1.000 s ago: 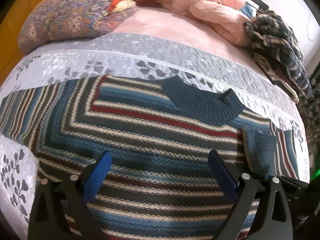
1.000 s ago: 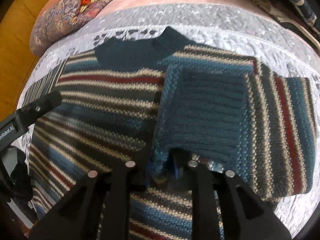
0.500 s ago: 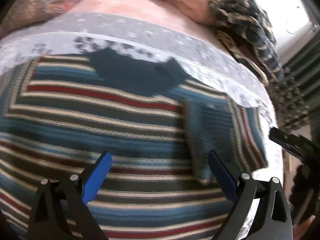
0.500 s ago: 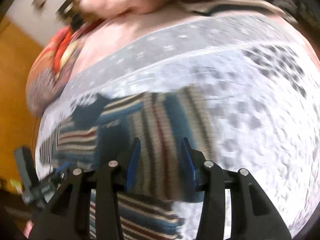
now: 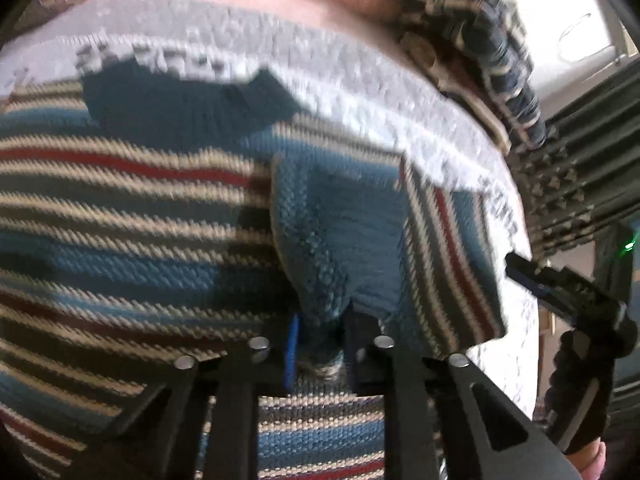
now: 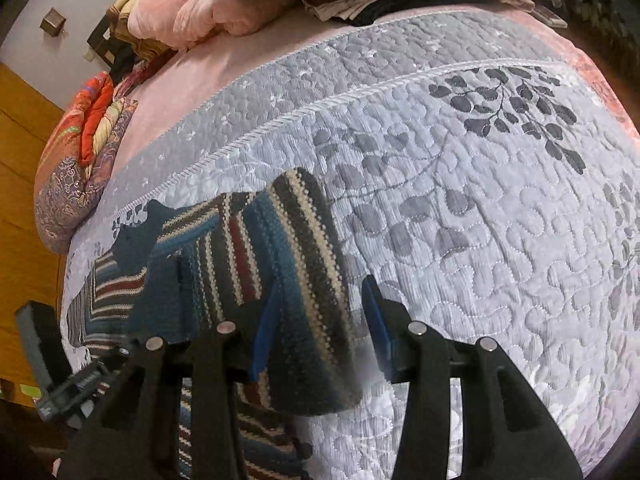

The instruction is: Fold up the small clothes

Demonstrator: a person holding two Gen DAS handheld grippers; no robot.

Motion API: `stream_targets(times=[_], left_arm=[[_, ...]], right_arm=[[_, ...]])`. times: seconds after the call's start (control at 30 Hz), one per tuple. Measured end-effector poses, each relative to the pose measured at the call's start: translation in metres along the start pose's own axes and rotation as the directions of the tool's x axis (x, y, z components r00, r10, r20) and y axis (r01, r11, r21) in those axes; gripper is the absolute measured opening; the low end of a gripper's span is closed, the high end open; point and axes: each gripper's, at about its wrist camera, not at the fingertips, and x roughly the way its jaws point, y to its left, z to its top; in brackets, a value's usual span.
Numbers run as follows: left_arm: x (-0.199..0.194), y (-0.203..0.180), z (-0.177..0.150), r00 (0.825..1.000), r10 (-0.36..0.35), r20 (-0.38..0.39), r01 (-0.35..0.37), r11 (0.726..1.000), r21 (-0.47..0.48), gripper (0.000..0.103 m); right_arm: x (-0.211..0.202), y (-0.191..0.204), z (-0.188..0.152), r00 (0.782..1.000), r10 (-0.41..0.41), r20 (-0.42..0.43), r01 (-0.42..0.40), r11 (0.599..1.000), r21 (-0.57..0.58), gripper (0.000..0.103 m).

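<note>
Striped knit sweater (image 5: pixel 140 216): spread flat on grey quilted bedspread (image 6: pixel 460 216), teal collar (image 5: pixel 180 108) toward far edge of quilt; bands of teal, cream, dark grey and red. Sleeve (image 5: pixel 360 232) folded inward over the body, ribbed teal cuff (image 5: pixel 324 292) bunched at near end.

Left gripper (image 5: pixel 320 344): low over the sweater, blue-padded fingers (image 5: pixel 291 350) drawn close together, pinching the bunched teal cuff between them. Left view somewhat blurred.

Right gripper (image 6: pixel 320 320): blue-padded fingers (image 6: pixel 264 328) parted wide, nothing clamped; set over the folded sleeve's outer edge (image 6: pixel 304 280) where it meets bare quilt. Contact of fingers with fabric not determinable. Same gripper visible in left view at right border (image 5: pixel 560 288), held by a hand in a dark fingerless glove (image 5: pixel 576 392).

Bedspread: pale grey, stitched, printed with dark leaf sprays (image 6: pixel 516 108); pink sheet (image 6: pixel 224 64) beyond its far hem.

Background, far side of bed: patterned pillow with red and orange cover (image 6: pixel 76 160) at left; pink padded bedding (image 6: pixel 208 12) heaped centre; pile of dark plaid and striped clothes (image 5: pixel 480 36) at right. Wooden panel (image 6: pixel 20 168) along left border of right view.
</note>
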Motion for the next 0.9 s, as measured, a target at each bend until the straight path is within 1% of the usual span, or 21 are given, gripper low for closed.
stream_targets(times=[0.1, 0.17, 0.2, 0.27, 0.3, 0.37, 0.4, 0.5, 0.57, 0.63, 0.7, 0.77, 0.83, 0.87, 0.9], left_arm=[[-0.027, 0.003, 0.007, 0.997, -0.017, 0.072, 0.015, 1.0, 0.026, 0.015], [-0.047, 0.008, 0.012, 0.992, -0.02, 0.122, 0.015, 0.999, 0.044, 0.015], [-0.057, 0.013, 0.014, 0.989, -0.017, 0.146, 0.01, 0.999, 0.05, 0.015], [-0.067, 0.024, 0.021, 0.986, -0.004, 0.165, -0.005, 0.999, 0.052, 0.015], [-0.07, 0.032, 0.024, 0.985, 0.003, 0.174, -0.012, 0.999, 0.047, 0.015], [-0.072, 0.048, 0.026, 0.985, 0.02, 0.171, -0.025, 0.999, 0.027, 0.015], [-0.068, 0.054, 0.026, 0.986, 0.029, 0.162, -0.031, 0.999, 0.015, 0.015], [-0.055, 0.076, 0.023, 0.99, 0.052, 0.129, -0.049, 0.998, -0.026, 0.015], [-0.044, 0.086, 0.022, 0.992, 0.071, 0.102, -0.068, 0.997, -0.037, 0.016], [-0.038, 0.093, 0.017, 0.992, 0.09, 0.091, -0.087, 0.996, -0.037, 0.018], [-0.034, 0.098, 0.015, 0.991, 0.105, 0.086, -0.103, 0.994, -0.033, 0.02], [-0.034, 0.104, 0.014, 0.99, 0.115, 0.079, -0.112, 0.993, -0.041, 0.025], [-0.036, 0.11, 0.015, 0.991, 0.116, 0.071, -0.112, 0.992, -0.053, 0.033], [-0.037, 0.112, 0.016, 0.991, 0.115, 0.07, -0.111, 0.992, -0.054, 0.035], [-0.042, 0.114, 0.016, 0.991, 0.116, 0.066, -0.112, 0.992, -0.052, 0.041]], right_arm=[[0.0, -0.003, 0.001, 1.0, 0.017, -0.001, -0.016, 1.0, 0.013, 0.042], [0.0, 0.001, -0.001, 0.999, 0.046, -0.003, -0.046, 0.999, 0.0, 0.042], [0.001, 0.006, -0.002, 0.996, 0.09, -0.01, -0.091, 0.996, -0.017, 0.042], [0.004, 0.015, -0.005, 0.985, 0.172, -0.029, -0.173, 0.984, -0.03, 0.042], [0.008, 0.023, -0.007, 0.97, 0.235, -0.057, -0.237, 0.971, -0.04, 0.042], [0.014, 0.037, -0.01, 0.956, 0.279, -0.091, -0.286, 0.956, -0.072, 0.042], [0.018, 0.045, -0.012, 0.955, 0.275, -0.11, -0.286, 0.953, -0.097, 0.042], [0.039, 0.069, -0.024, 0.967, 0.192, -0.166, -0.221, 0.959, -0.179, 0.042], [0.051, 0.072, -0.029, 0.971, 0.152, -0.187, -0.187, 0.965, -0.182, 0.043], [0.058, 0.07, -0.031, 0.973, 0.126, -0.195, -0.16, 0.972, -0.172, 0.041], [0.065, 0.065, -0.032, 0.973, 0.119, -0.198, -0.148, 0.979, -0.143, 0.041], [0.066, 0.065, -0.036, 0.974, 0.12, -0.193, -0.146, 0.981, -0.131, 0.041], [0.068, 0.063, -0.036, 0.975, 0.116, -0.19, -0.142, 0.981, -0.131, 0.041], [0.068, 0.064, -0.035, 0.975, 0.117, -0.189, -0.143, 0.981, -0.131, 0.041], [0.065, 0.065, -0.034, 0.975, 0.12, -0.187, -0.145, 0.981, -0.131, 0.041]])
